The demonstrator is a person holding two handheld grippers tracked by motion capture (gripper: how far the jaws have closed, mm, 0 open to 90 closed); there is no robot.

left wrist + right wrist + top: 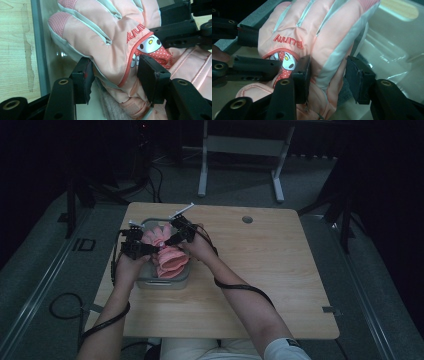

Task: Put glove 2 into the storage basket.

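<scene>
Left gripper (113,76) has its jaws partly apart, one on each side of the pink glove (107,37) near its cuff. Its left pad lies against the glove's pale edge and its right pad against the printed panel; the fabric shows no pinch, so the pads flank it and do not clamp it. Right gripper (327,77) also stands partly apart astride the same glove. Its left pad rests on the glove's back beside the cartoon print, while its right pad stands just clear of the pale side strip.

In the high view, the glove lies in a clear plastic bin (177,282) on the left half of the wooden table (260,270), fingers pointing away from the person. A second pink glove (172,262) lies below it in the bin, cuff opening towards the person. Both grippers meet over the bin, the left gripper (145,247) from the left side and the right gripper (170,240) from the far right.
</scene>
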